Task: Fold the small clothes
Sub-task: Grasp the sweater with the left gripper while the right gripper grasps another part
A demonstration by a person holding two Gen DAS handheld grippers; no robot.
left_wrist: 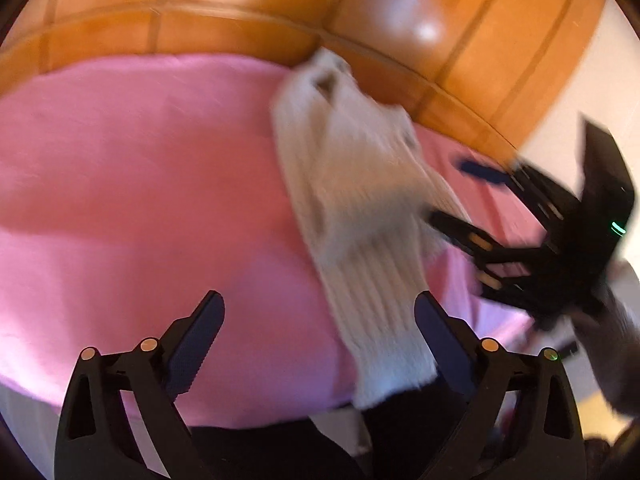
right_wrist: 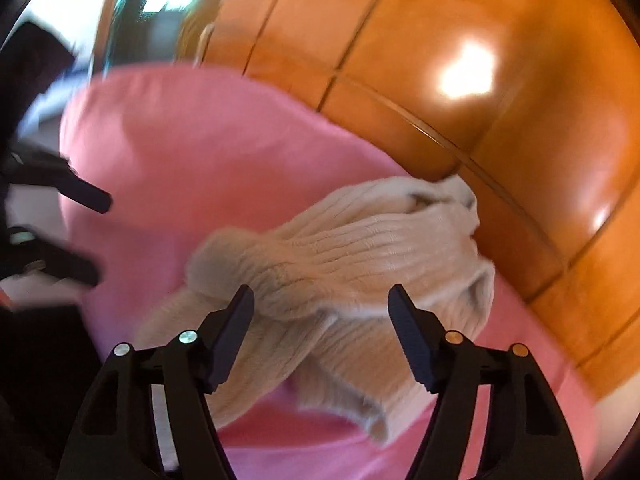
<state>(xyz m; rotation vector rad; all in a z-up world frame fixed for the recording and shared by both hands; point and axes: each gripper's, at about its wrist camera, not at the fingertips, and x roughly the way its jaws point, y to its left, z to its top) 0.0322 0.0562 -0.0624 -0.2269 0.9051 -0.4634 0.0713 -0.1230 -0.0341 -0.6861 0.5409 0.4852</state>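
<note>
A cream ribbed knit garment (left_wrist: pixel 360 216) lies stretched out lengthwise on a pink cloth (left_wrist: pixel 140 184), its far end against an orange padded back. My left gripper (left_wrist: pixel 320 316) is open above its near end, holding nothing. My right gripper (right_wrist: pixel 322 308) is open just above the bunched garment (right_wrist: pixel 360 264), which has a loose strip crossing toward the near left. In the left wrist view the right gripper (left_wrist: pixel 448 192) shows open at the garment's right side. In the right wrist view the left gripper (right_wrist: pixel 96 236) shows open at the far left. Both views are blurred.
The orange leather back (left_wrist: pixel 400 12) curves behind and to the right of the pink cloth (right_wrist: pixel 200 152). The cloth's near edge drops off to dark clothing (left_wrist: pixel 400 432) below. A grey sleeve (left_wrist: pixel 616 344) holds the right gripper.
</note>
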